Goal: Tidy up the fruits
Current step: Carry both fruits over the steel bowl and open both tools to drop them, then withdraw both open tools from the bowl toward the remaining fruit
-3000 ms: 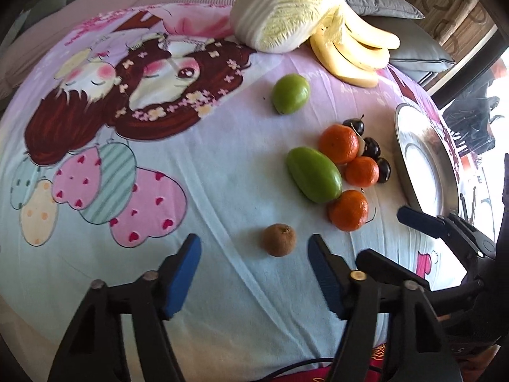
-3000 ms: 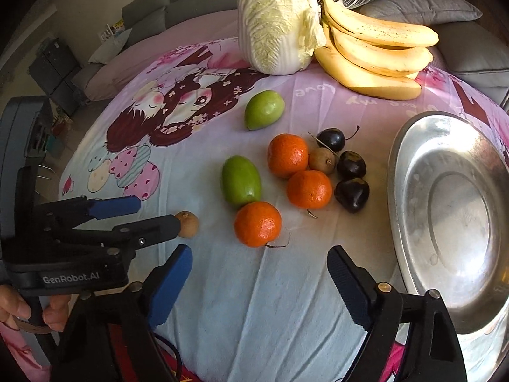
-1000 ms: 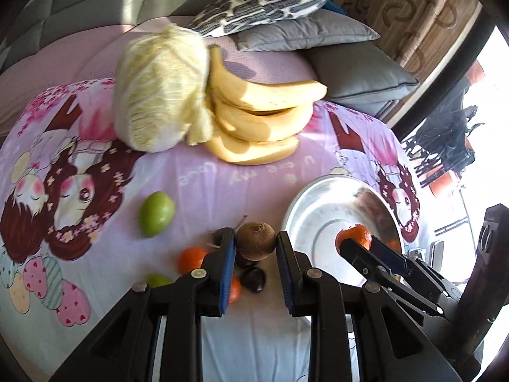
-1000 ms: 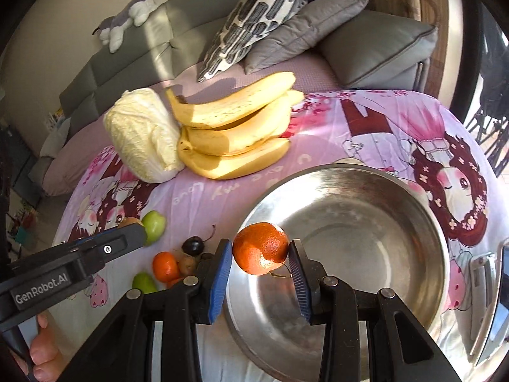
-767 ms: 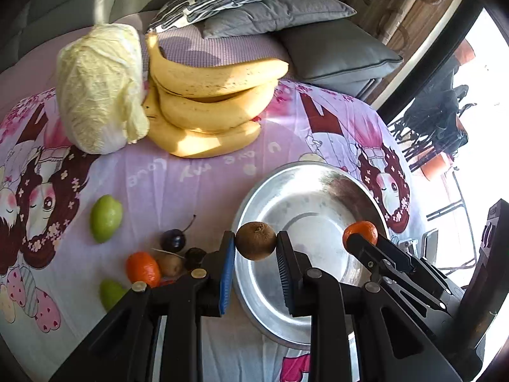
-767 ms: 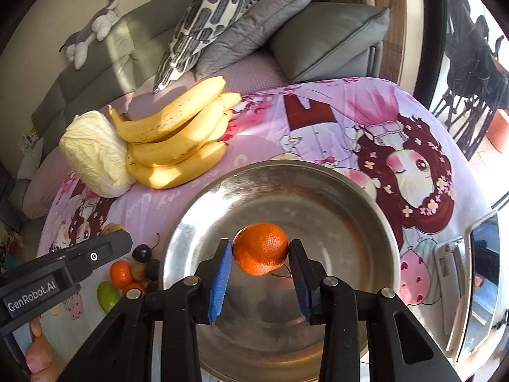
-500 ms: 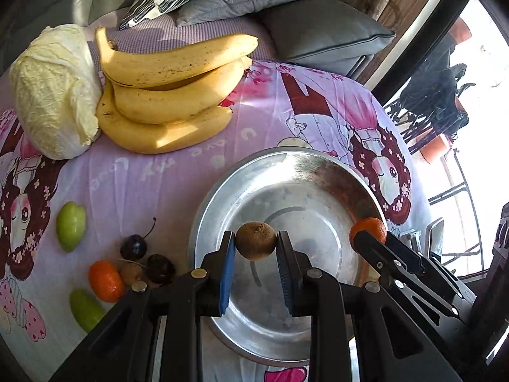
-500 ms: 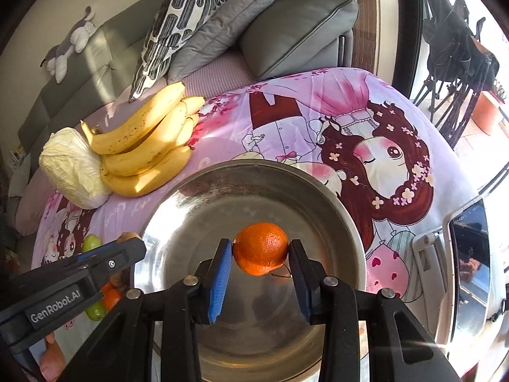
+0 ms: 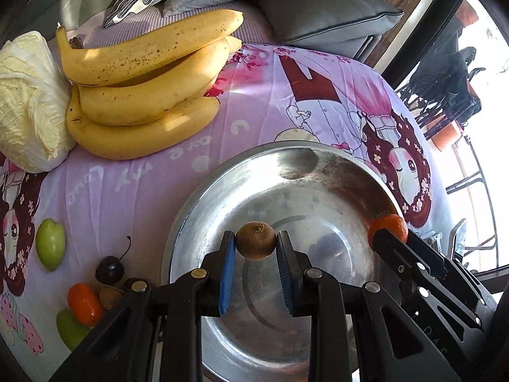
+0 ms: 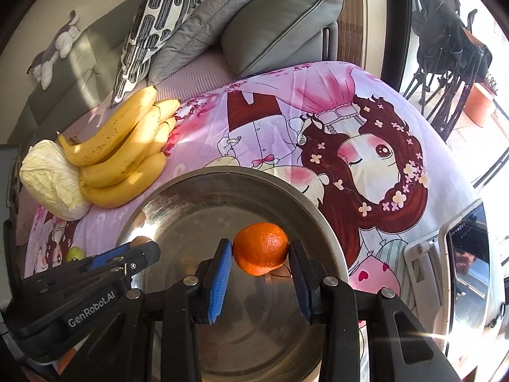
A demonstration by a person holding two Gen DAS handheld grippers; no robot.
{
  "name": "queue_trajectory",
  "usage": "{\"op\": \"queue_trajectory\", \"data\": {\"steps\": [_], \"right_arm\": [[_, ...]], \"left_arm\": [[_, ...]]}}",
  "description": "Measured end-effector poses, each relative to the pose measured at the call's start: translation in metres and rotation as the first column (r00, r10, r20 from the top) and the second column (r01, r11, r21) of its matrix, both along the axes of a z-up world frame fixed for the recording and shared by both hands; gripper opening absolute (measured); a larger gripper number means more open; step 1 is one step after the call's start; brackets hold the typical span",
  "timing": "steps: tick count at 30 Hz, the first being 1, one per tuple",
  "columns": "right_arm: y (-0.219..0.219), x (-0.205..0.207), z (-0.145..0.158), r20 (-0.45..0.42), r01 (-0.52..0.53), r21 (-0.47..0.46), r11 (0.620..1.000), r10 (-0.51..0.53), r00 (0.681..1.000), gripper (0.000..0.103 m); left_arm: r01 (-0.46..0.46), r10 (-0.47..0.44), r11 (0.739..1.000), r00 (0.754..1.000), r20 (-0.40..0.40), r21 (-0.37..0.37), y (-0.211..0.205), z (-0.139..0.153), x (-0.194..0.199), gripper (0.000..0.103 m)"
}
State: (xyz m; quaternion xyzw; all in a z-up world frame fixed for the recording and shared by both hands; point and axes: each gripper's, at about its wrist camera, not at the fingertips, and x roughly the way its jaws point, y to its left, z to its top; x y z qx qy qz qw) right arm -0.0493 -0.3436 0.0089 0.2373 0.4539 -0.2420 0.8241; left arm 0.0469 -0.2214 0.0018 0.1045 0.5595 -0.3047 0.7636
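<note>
I have the left gripper (image 9: 256,248) clamped on a small round brown kiwi-like fruit (image 9: 255,240), held above the middle of the wide shiny metal basin (image 9: 222,191). The right gripper (image 10: 260,256) is clamped on a round orange tangerine (image 10: 261,243), hanging over the basin's 3 o'clock side in its own view.

To do this step well, I judge I should lower each fruit close to the basin floor before parting the pads, since both are round and would likely roll or bounce off bare metal. I want them apart: kiwi towards 9 o'clock, tangerine towards 3 o'clock, released one at a time so the grippers don't collide.

More fruit waits on the cartoon-printed pink bedsheet (image 9: 286,102) at the basin's 9 o'clock.
</note>
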Motion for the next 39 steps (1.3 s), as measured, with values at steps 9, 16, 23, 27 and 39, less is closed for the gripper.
{"op": "queue_trajectory", "data": {"steps": [9, 16, 23, 27, 39], "right_arm": [[-0.001, 0.005, -0.007, -0.026, -0.010, 0.004, 1.000, 0.010, 1.000, 0.040], [-0.002, 0.004, -0.009, -0.041, -0.009, 0.003, 1.000, 0.009, 0.999, 0.040], [-0.001, 0.004, -0.008, -0.038, -0.018, 0.003, 1.000, 0.018, 0.999, 0.040], [0.001, 0.004, -0.006, -0.033, -0.022, -0.004, 1.000, 0.022, 0.999, 0.057], [0.008, 0.005, -0.003, -0.032, -0.049, -0.018, 0.999, 0.048, 0.998, 0.067]], "left_arm": [[-0.008, 0.009, 1.000, 1.000, -0.019, 0.017, 0.000, -0.009, 0.004, 0.027], [-0.011, 0.012, 1.000, 0.999, -0.034, 0.028, 0.000, -0.011, 0.003, 0.028], [-0.010, 0.010, 1.000, 0.999, -0.036, 0.016, 0.000, -0.005, -0.002, 0.037], [-0.013, 0.013, 1.000, 0.999, -0.035, 0.005, 0.005, 0.000, -0.005, 0.044], [-0.101, 0.101, 0.995, 0.995, -0.002, 0.001, 0.040, 0.010, -0.002, 0.053]]}}
